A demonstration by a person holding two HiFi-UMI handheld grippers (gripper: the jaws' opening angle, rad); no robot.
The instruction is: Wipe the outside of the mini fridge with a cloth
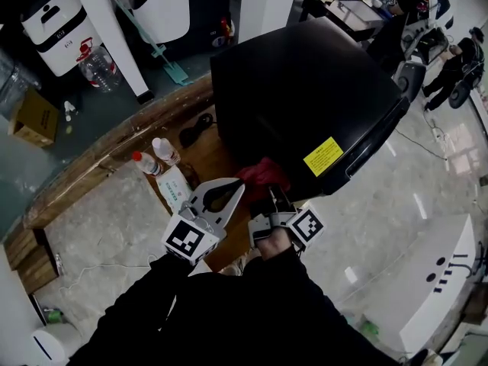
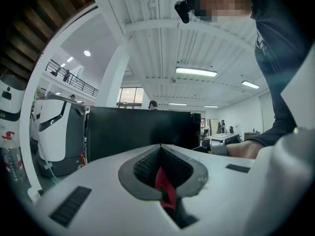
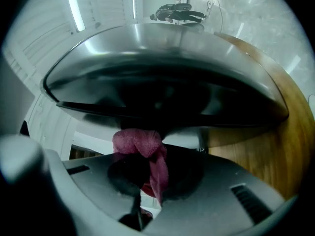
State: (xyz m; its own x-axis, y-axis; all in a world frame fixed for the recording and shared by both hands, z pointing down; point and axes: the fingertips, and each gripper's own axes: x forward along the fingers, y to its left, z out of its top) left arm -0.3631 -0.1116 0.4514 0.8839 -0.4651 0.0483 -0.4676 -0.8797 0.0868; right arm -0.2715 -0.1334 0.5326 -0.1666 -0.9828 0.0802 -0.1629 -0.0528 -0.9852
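In the head view the black mini fridge (image 1: 305, 90) stands on a wooden bench (image 1: 99, 158), with a yellow label (image 1: 323, 155) on its face; the red cloth (image 1: 263, 174) is pressed against the fridge's near lower corner. The left claw (image 1: 238, 187) meets the cloth's left edge with its tips together, and the right claw (image 1: 276, 197) sits just beside it under the cloth. Two small bottles (image 1: 156, 157) stand on the bench to the left of the claws.

In the left gripper view the left claw (image 2: 160, 149) is closed, its tips touching; a thin strip of the red cloth (image 2: 164, 183) is pinched between the pads. The dark side of the fridge (image 2: 138, 129) rises beyond the tips.

In the right gripper view the right claw (image 3: 150, 173) is clamped on the cloth (image 3: 138, 141); the cloth bunches out past the tips and touches the fridge's (image 3: 162, 58) glossy surface, which fills the upper frame. The wooden bench (image 3: 275, 146) shows at right.
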